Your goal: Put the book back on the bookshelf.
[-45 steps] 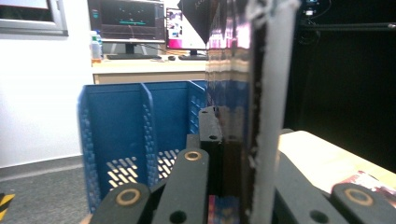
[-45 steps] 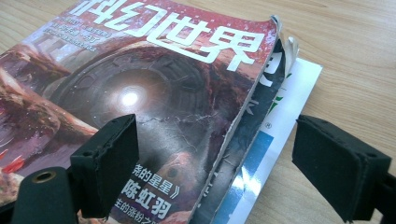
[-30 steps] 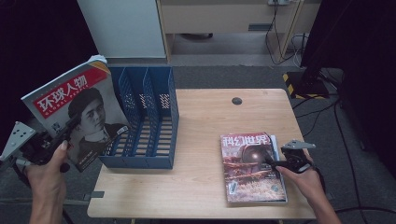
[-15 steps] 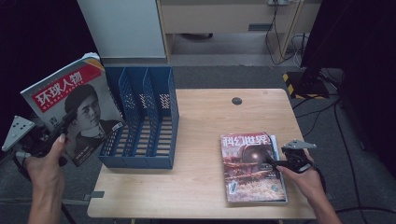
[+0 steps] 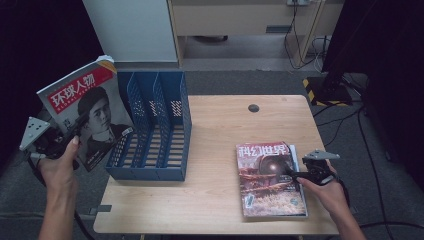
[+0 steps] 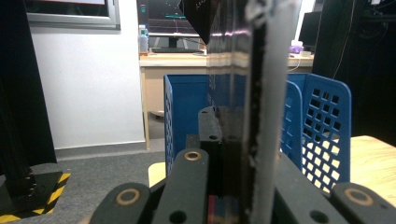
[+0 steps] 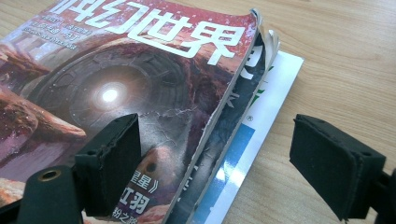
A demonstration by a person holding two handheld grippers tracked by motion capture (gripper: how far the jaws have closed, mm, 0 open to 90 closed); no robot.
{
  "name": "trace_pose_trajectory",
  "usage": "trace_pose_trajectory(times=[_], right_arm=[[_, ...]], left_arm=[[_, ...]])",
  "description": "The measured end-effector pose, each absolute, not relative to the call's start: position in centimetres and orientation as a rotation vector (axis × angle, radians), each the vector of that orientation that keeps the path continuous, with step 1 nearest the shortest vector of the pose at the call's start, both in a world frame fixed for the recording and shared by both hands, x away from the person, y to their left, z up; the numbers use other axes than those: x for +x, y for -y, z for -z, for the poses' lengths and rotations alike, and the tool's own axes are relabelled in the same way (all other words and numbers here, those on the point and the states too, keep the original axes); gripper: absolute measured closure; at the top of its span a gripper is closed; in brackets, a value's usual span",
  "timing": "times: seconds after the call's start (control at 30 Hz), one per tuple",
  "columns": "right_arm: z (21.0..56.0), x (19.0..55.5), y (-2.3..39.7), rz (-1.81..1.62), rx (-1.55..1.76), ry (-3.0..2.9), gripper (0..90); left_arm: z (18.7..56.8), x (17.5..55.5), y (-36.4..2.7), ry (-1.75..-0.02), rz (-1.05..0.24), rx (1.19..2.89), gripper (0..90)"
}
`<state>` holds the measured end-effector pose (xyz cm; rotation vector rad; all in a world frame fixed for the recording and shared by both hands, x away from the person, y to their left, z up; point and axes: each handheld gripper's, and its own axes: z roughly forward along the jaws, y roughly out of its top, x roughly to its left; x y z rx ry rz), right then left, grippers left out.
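The left gripper (image 5: 67,137) carried the portrait magazine (image 5: 87,112) across toward the blue file rack (image 5: 155,127), and it sank a little on the way. The cover stood well left of the rack a second ago; its lower corner reached the rack's left wall, tilted back.

1. Left gripper (image 5: 70,137): black body, grey three-cornered plate on top.
2. Its jaws: black arms with brass-ringed holes.
3. Right gripper (image 5: 289,173): black, grey plate on top, trailing black cable.
4. Its pads (image 7: 112,161): black foam blocks.
5. Forearms: bare, no sleeves.
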<state>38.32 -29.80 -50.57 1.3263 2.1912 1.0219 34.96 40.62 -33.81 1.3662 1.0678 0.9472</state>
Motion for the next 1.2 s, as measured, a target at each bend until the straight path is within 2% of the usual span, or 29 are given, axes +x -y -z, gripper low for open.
trace_pose_trajectory(times=[0.3, 0.9, 1.2], right_arm=[[50.7, 38.4, 29.9, -1.018, 1.327, -2.193, 16.8], [50.6, 38.3, 30.0, -1.026, 1.339, -2.193, 16.8], [50.7, 38.3, 30.0, -1.024, 1.341, -2.196, 16.9]], left_arm=[[34.4, 35.3, -40.7, -1.081, -0.959, 1.359, 86.8], [36.1, 37.8, -38.4, -1.100, -0.953, 1.381, 86.8], [35.7, 37.3, -39.4, -1.119, -0.974, 1.355, 86.8]])
